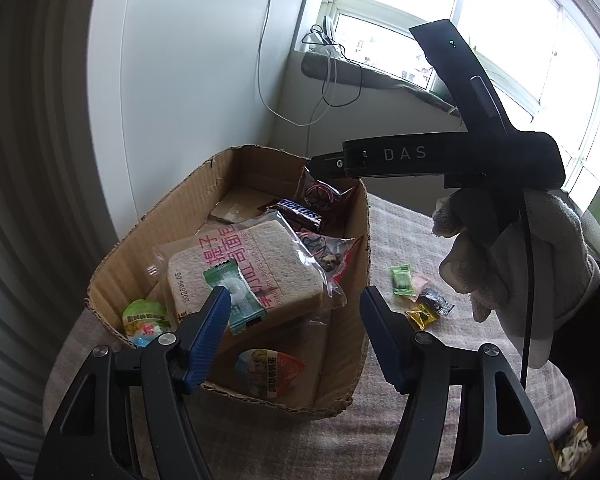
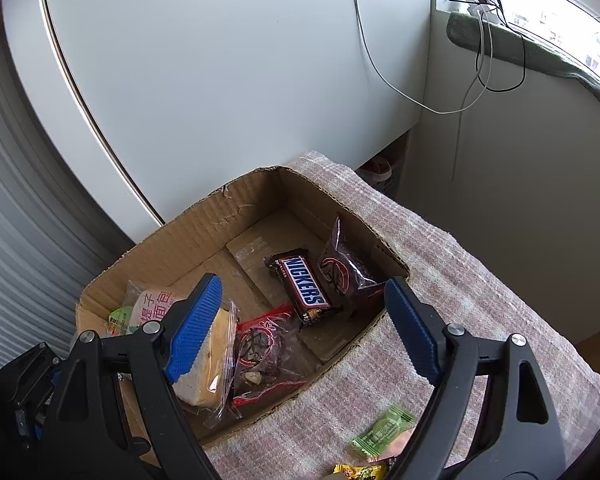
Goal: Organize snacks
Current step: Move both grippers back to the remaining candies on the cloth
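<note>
An open cardboard box [image 1: 140, 248] stands on a checked cloth. In it lie a bagged bread slice [image 1: 260, 268], a Snickers bar [image 2: 302, 286], dark red snack bags [image 2: 348, 268] and small colourful packets [image 1: 146, 320]. My left gripper [image 1: 296, 304] hangs open over the box's near end. A teal wrapper [image 1: 244, 308] rests on the bread beside its left finger [image 1: 210, 328], and no pad presses on it. My right gripper [image 2: 304, 312] is open above the box, and nothing sits between its pads. Loose candies lie on the cloth: green [image 2: 384, 432], yellow [image 1: 420, 316] and silver [image 1: 436, 302].
A gloved hand [image 1: 500, 260] holds the right tool to the right of the box. A white cabinet [image 2: 220, 80] stands close behind the box. Cables [image 2: 488, 60] hang from the window sill at the back right. The cloth [image 2: 460, 264] extends to the right of the box.
</note>
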Tool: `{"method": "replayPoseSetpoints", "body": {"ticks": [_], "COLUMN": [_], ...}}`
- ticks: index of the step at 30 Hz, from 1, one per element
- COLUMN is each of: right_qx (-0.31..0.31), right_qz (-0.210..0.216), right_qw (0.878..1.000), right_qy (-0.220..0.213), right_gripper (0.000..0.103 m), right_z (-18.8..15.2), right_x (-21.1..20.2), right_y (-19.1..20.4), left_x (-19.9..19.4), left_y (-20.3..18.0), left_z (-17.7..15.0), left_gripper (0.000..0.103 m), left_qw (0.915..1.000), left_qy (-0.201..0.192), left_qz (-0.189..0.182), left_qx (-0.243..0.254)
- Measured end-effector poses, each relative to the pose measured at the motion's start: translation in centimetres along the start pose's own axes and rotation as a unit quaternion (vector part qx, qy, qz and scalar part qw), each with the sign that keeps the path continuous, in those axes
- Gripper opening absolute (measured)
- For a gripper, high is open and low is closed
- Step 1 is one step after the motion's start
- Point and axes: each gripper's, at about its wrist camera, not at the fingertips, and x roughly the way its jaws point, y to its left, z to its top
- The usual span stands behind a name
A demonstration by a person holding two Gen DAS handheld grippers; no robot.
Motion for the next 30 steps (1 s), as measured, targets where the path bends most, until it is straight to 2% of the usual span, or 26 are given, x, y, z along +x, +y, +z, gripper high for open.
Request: {"method": "replayPoseSetpoints", "body": {"ticks": [15,22,30], "right_qx": [0.012,0.017,0.019], "right_qz": [-0.009,-0.018,-0.027], "right_qw": [1.000,1.000,0.999], "right_qy": [-0.015,-0.013,0.012], "right_gripper": [0.086,0.086,0.086], "right_z": [-1.9,-4.0,-7.4], "right_x": [-4.4,-6.6,-7.5], "right_y": [-2.2,-4.2,-6.6], "left_x": [-1.5,-1.6,-0.7], "left_y": [-2.0,-4.0,-7.0], "left_z": [-0.3,-0.8,-1.4], "left_gripper": [0.067,0.067,0.067], "left_qw": [0.9998,0.9991,0.9969], "left_qy": [-0.010,-0.008,0.007], "left_qz": [-0.014,-0.032,-0.060], "left_qx": [0.012,0.027,0.051]}}
